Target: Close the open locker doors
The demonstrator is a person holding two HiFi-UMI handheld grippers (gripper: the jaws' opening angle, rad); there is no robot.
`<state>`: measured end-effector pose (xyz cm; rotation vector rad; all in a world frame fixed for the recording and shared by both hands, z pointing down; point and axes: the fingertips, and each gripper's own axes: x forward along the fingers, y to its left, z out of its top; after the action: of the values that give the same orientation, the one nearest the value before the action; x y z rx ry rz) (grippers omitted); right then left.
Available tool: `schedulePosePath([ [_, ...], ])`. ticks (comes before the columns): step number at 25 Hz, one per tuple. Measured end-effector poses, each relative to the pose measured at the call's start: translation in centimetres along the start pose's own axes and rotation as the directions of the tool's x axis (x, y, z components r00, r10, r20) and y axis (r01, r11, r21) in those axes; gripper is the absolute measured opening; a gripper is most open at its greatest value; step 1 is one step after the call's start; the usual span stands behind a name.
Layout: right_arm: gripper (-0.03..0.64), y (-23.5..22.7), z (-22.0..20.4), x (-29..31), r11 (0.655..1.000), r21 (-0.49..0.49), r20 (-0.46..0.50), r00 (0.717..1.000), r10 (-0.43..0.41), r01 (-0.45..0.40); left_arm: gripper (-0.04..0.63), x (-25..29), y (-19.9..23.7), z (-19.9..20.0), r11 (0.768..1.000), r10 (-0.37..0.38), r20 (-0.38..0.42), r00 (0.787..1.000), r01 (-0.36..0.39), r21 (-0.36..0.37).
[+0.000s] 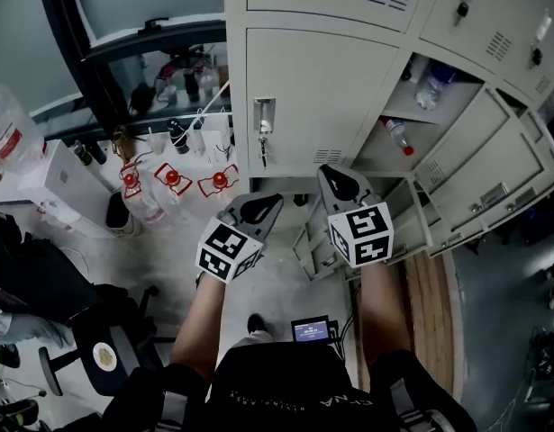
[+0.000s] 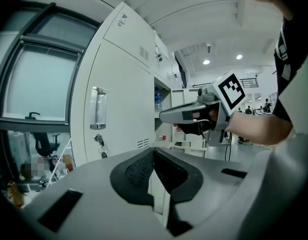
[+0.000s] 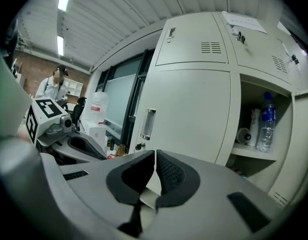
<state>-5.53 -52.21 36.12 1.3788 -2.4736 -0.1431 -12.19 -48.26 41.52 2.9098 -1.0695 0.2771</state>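
Observation:
A bank of pale grey lockers [image 1: 322, 88] stands in front of me. The middle door [image 1: 299, 97] is closed, with a metal handle [image 1: 264, 115] and a key under it. To its right a compartment [image 1: 421, 106] stands open with bottles inside, and its open doors [image 1: 479, 156] swing out to the right. A low door [image 1: 314, 241] near the floor also hangs open. My left gripper [image 1: 269, 203] and right gripper [image 1: 333, 175] are side by side short of the lockers, both shut and empty. The right gripper view shows the open shelf with a blue-capped bottle [image 3: 265, 121].
Left of the lockers, a dark window frame [image 1: 87, 52] rises above a rack of bottles and red-tagged items [image 1: 173, 176]. A large water jug [image 1: 8, 133] stands on a white box. An office chair [image 1: 105, 354] is at lower left. A small screen [image 1: 311, 329] hangs at my waist.

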Motion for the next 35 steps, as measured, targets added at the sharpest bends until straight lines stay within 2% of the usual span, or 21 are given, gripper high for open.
schedulePosePath([
  [3, 0.038, -0.1, -0.9, -3.1, 1.000, -0.006, -0.001, 1.000, -0.017, 0.017, 0.020, -0.2, -2.4, 0.1, 1.000, 0.007, 0.022, 1.000, -0.007, 0.000],
  [7, 0.038, -1.2, -2.2, -7.5, 0.999, 0.015, 0.015, 0.999, -0.032, 0.032, 0.020, -1.1, -4.8, 0.5, 0.992, 0.128, 0.066, 0.990, -0.127, -0.015],
  [9, 0.038, -1.7, -3.4, -10.0, 0.999, 0.036, 0.020, 0.999, -0.033, 0.032, 0.020, -1.3, -6.6, 0.3, 0.986, 0.165, 0.072, 0.984, -0.163, -0.032],
  [17, 0.038, -3.2, -8.3, -21.5, 0.998, 0.064, 0.054, 0.999, -0.010, 0.006, 0.020, -2.0, -17.3, -0.9, 0.965, 0.261, 0.055, 0.964, -0.258, -0.046],
  [22, 0.038, -1.5, -10.6, -27.4, 0.998, 0.047, 0.060, 0.997, 0.041, -0.044, 0.020, -4.1, -24.6, -1.2, 0.961, 0.276, 0.034, 0.960, -0.276, -0.010],
  [25, 0.038, -0.4, -11.3, -30.1, 0.995, 0.072, 0.060, 0.996, 0.062, -0.067, 0.020, -5.8, -27.5, -1.1, 0.961, 0.278, 0.029, 0.960, -0.278, -0.003],
  [30, 0.038, 1.5, -11.6, -33.2, 0.989, 0.124, 0.059, 0.995, 0.074, -0.081, 0.020, -8.2, -29.4, -0.5, 0.960, 0.279, 0.039, 0.960, -0.279, -0.010],
  [35, 0.038, 5.4, -10.9, -34.1, 0.984, 0.157, 0.048, 0.996, 0.077, -0.084, 0.020, -10.7, -30.6, 0.2, 0.978, 0.208, 0.054, 0.977, -0.209, 0.013],
])
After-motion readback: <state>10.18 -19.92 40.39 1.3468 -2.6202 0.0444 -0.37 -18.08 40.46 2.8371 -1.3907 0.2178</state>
